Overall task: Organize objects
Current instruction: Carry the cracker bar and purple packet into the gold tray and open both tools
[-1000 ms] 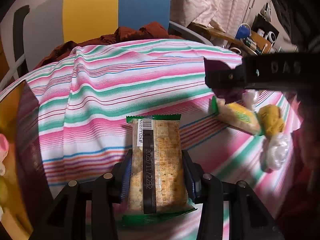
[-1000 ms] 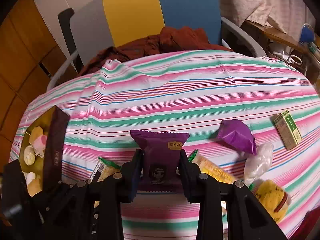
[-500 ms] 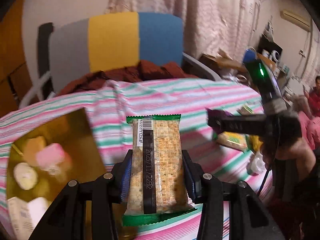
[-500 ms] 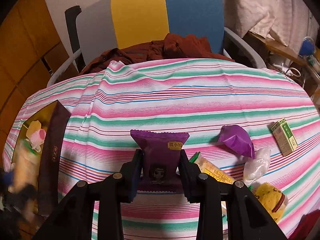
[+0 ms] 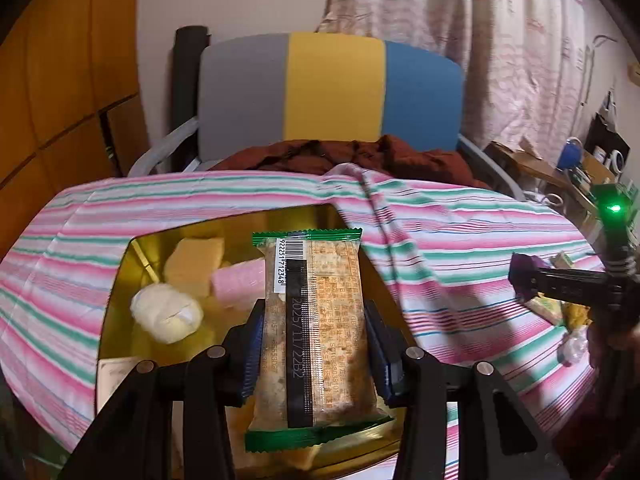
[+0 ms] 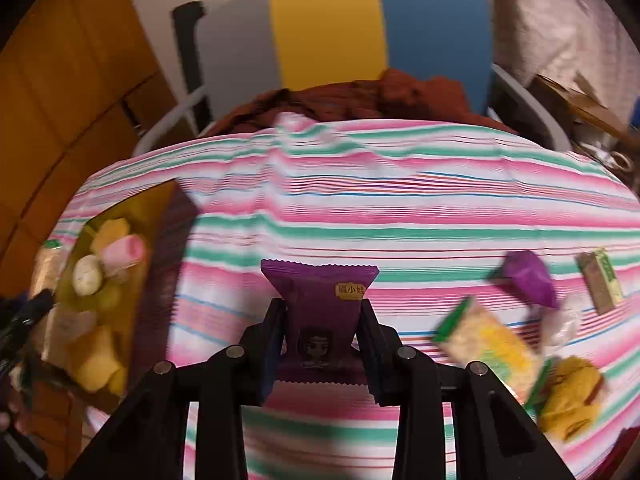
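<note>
Jaws clamped on a cracker packet (image 5: 316,332), the left gripper (image 5: 314,352) hangs over the gold box (image 5: 120,280), long axis pointing away, while the right gripper (image 6: 320,344) grips a purple packet (image 6: 320,312) well aside.

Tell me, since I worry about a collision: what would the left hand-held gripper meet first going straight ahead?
Probably the snacks in the gold box, the pink roll first. The left hand-held gripper, shut on the cracker packet, points there; depth is unclear.

A clear cracker packet (image 5: 316,336) with green crimped ends, barcode at its 12 o'clock end, stands lengthwise above a gold-lined box (image 5: 120,280) holding a white bun (image 5: 166,312), a pink roll (image 5: 236,284) and a yellow cake (image 5: 194,264). A purple snack packet (image 6: 320,312) is upright, a cartoon face on its front.
</note>
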The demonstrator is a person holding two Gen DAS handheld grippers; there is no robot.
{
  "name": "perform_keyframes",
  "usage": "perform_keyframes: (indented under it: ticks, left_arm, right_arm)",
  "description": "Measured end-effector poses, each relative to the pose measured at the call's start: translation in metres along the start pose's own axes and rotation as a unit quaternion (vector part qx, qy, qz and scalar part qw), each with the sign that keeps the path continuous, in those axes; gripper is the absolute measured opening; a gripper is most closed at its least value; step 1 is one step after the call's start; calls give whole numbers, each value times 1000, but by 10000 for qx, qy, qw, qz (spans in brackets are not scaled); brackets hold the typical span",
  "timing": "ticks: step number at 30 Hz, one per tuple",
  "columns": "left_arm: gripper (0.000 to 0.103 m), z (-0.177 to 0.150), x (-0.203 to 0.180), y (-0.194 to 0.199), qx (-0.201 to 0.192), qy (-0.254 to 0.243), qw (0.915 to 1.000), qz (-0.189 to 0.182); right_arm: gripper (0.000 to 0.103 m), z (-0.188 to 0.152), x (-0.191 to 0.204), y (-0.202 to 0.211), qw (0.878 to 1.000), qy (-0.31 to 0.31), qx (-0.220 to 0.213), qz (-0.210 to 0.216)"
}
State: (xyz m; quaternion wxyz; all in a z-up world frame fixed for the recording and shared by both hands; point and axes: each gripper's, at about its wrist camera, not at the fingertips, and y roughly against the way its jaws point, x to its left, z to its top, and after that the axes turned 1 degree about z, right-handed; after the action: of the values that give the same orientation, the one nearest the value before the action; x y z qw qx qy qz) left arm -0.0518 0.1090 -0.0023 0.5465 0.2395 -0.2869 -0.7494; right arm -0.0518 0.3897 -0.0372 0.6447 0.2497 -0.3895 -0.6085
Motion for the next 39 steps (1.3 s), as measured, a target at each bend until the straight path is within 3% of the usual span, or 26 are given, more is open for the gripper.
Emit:
perform_keyframes:
  ticks: [14,21,22,23,25,31,36,39]
  left_arm:
    - [45,-22,78,-6,172,880,9960,60]
    - [45,-21,108,-12,264,1273,9915,-76]
    - [46,-20,110,-13,255,1289,9913,-94]
    - [49,-19,111,-14,264,1295,9912,-121]
    - [53,-18,113,-15,269,1283,9912,-164]
    - [55,-21,115,-16,280,1250,9917,-79]
    - [55,-26,113,-6,136,1205,9926,101]
    - [55,-28,107,2,-4,1050,9943,190]
  right_arm:
    - [37,-10,118,-2,9942,648,80,859]
    - [37,-6,156,-16,9915,785,161,1025]
    - [49,-5,160,-16,9913,795,136,1039]
    - [73,-4,163,-17,9910,807,110,1061]
    - [94,-4,170,-14,9908,814,-40,1080]
    - [103,-14,181,-4,9898,1053,-382,877]
    - [103,-24,183,6,9880,1224,-747,576]
    - [103,-23,171,0,9928,712,-473,833]
